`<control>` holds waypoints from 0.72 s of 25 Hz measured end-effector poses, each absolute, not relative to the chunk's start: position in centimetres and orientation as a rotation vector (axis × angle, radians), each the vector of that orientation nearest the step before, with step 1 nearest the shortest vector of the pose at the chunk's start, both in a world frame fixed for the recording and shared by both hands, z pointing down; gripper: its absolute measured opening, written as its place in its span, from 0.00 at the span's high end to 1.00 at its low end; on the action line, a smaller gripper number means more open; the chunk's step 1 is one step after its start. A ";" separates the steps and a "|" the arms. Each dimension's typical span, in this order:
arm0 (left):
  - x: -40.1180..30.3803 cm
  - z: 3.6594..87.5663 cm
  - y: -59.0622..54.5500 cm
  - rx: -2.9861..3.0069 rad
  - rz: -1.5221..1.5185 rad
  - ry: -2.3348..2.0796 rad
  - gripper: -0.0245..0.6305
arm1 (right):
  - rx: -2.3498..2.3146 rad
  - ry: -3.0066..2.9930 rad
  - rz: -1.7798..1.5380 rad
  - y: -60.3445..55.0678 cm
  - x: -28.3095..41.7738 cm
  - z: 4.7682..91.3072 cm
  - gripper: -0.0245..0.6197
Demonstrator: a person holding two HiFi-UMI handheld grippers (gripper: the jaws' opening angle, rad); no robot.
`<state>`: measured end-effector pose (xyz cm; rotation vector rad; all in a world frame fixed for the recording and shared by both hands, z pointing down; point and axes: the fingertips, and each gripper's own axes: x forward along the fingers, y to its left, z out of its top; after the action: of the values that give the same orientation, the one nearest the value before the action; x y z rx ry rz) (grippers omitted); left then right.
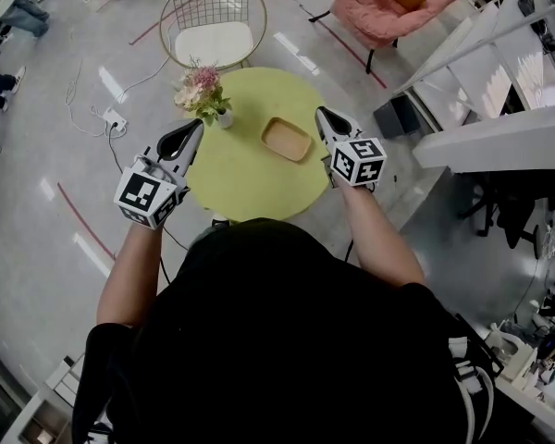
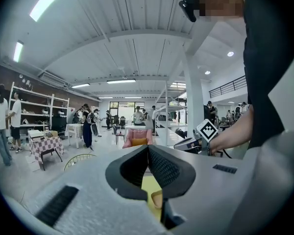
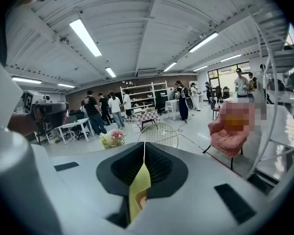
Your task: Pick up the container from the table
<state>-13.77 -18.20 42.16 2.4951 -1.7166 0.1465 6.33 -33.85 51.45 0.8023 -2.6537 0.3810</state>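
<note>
The container (image 1: 287,140) is a shallow, tan, tray-like dish with rounded corners, lying open side up on the round yellow-green table (image 1: 250,197), a little right of the table's middle and well apart from the vase of flowers (image 1: 203,92) near the far left edge. From the head view its long axis runs crosswise between my two tools, tilted so that its left end sits further from me and its right end nearer. It looks empty. The left gripper (image 1: 194,129) hovers over the near left part of the table, just beside the flowers, and the right gripper (image 1: 325,116) hangs off the container's right end. In their own views both have their jaws clenched together with nothing in them; through each I see only a sliver of table and a bit of tan rim below. The pickup has not begun, as I judge it. To do it well I would use the right tool, since it is closer. I would part its jaws before dropping further, straddle the rim wall at the near right end, one pad inside and one outside, and close squarely across the wall. That should keep the dish level as it lifts. I would hold the left tool clear of the flowers.
</note>
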 end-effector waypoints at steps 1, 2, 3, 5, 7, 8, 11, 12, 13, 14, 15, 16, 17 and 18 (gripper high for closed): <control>-13.8 42.4 -18.4 2.494 0.150 -1.712 0.94 | 0.798 -2.648 0.387 -33.9 6.2 51.8 0.94; -13.8 42.5 -18.6 2.492 0.149 -1.709 0.94 | 0.793 -2.640 0.392 -33.9 6.2 52.2 0.94; -13.8 42.7 -18.8 2.489 0.145 -1.707 0.94 | 0.786 -2.632 0.398 -33.9 6.0 52.7 0.94; -13.8 43.1 -19.2 2.483 0.134 -1.702 0.94 | 0.773 -2.614 0.412 -33.9 5.7 53.8 0.94; -13.8 43.6 -19.7 2.476 0.128 -1.697 0.94 | 0.769 -2.594 0.435 -34.0 5.4 55.0 0.94; -13.8 43.9 -19.9 2.472 0.127 -1.693 0.94 | 0.767 -2.583 0.448 -34.1 5.4 55.6 0.94; -13.7 44.8 -20.2 2.463 0.130 -1.676 0.94 | 0.756 -2.552 0.474 -34.2 5.3 57.3 0.94; -13.7 45.1 -20.3 2.458 0.133 -1.672 0.94 | 0.752 -2.541 0.481 -34.3 5.3 57.8 0.94; -13.9 45.4 -20.4 2.454 0.136 -1.670 0.94 | 0.748 -2.532 0.488 -34.4 5.2 58.4 0.94; -14.0 45.7 -20.5 2.452 0.138 -1.668 0.94 | 0.743 -2.523 0.494 -34.4 5.2 58.9 0.94; -14.1 45.9 -20.6 2.449 0.139 -1.667 0.94 | 0.740 -2.515 0.501 -34.5 5.1 59.4 0.94; -14.2 46.1 -20.8 2.446 0.139 -1.666 0.94 | 0.738 -2.507 0.509 -34.6 5.0 59.8 0.94; -14.4 46.4 -20.9 2.442 0.139 -1.665 0.94 | 0.736 -2.498 0.517 -34.6 4.9 60.3 0.94; -14.5 46.6 -21.1 2.437 0.137 -1.661 0.94 | 0.732 -2.487 0.527 -34.7 4.9 60.8 0.94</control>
<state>-14.48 -21.09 46.61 2.4372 -1.6615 0.1374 4.87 -34.72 60.77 0.7324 -2.4869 0.5270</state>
